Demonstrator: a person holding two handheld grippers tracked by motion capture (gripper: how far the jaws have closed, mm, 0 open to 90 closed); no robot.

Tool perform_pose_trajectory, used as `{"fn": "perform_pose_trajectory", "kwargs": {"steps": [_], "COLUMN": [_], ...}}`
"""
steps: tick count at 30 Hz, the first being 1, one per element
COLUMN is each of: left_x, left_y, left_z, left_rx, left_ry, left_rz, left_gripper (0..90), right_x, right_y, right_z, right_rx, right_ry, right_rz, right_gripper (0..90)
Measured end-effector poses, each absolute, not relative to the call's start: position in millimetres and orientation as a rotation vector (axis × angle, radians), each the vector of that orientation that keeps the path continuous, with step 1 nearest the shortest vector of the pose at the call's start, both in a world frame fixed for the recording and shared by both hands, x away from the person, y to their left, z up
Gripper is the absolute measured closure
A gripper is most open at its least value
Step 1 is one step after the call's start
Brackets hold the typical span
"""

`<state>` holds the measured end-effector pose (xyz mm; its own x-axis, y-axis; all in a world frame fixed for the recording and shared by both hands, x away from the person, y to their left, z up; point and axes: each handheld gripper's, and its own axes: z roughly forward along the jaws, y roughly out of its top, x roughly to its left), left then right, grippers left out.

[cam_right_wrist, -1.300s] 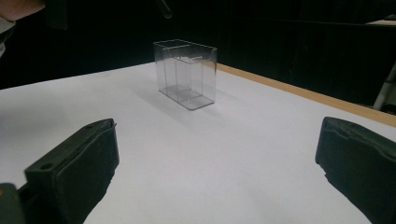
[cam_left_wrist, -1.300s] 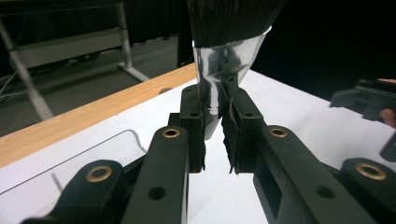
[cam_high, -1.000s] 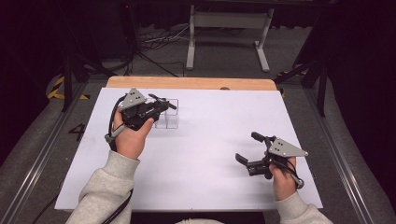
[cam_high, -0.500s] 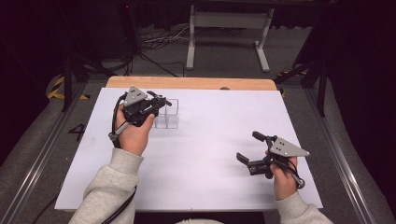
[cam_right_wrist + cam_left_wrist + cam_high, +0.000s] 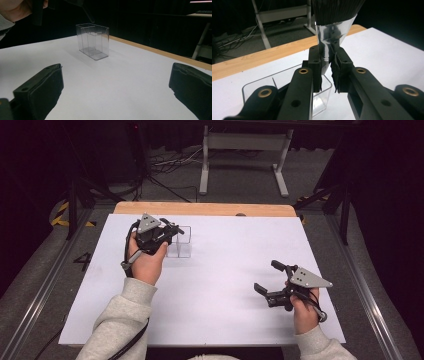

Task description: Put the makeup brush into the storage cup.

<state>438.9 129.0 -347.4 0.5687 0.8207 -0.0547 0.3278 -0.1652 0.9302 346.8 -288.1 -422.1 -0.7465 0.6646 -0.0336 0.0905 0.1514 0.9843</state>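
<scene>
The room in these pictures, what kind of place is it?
Probably a lab or studio set up for recording handwork. A table covered in white stands before dark surroundings, loose cables lie on the grey floor behind it, and a person holds a cabled left tool and right tool.

The clear box (image 5: 180,248) stands on the table (image 5: 225,320), far left. The left gripper (image 5: 172,231) is just left of it, over its left edge. The right gripper (image 5: 267,279) is at the near right, well apart.
</scene>
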Motion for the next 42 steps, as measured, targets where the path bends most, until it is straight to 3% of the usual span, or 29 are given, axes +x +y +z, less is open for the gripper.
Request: {"fn": "perform_pose_trajectory", "kwargs": {"steps": [42], "left_x": [462.2], "left_y": [129.1], "left_z": [-380.9], "left_rx": [1.844], "left_ry": [1.051], "left_rz": [0.503], "left_gripper": [78.8], "right_x": [346.6], "right_y": [-289.9], "right_z": [-419.3], "right_rx": [0.705], "right_ry": [1.976], "right_rz": [1.657], "right_gripper": [0.0]}}
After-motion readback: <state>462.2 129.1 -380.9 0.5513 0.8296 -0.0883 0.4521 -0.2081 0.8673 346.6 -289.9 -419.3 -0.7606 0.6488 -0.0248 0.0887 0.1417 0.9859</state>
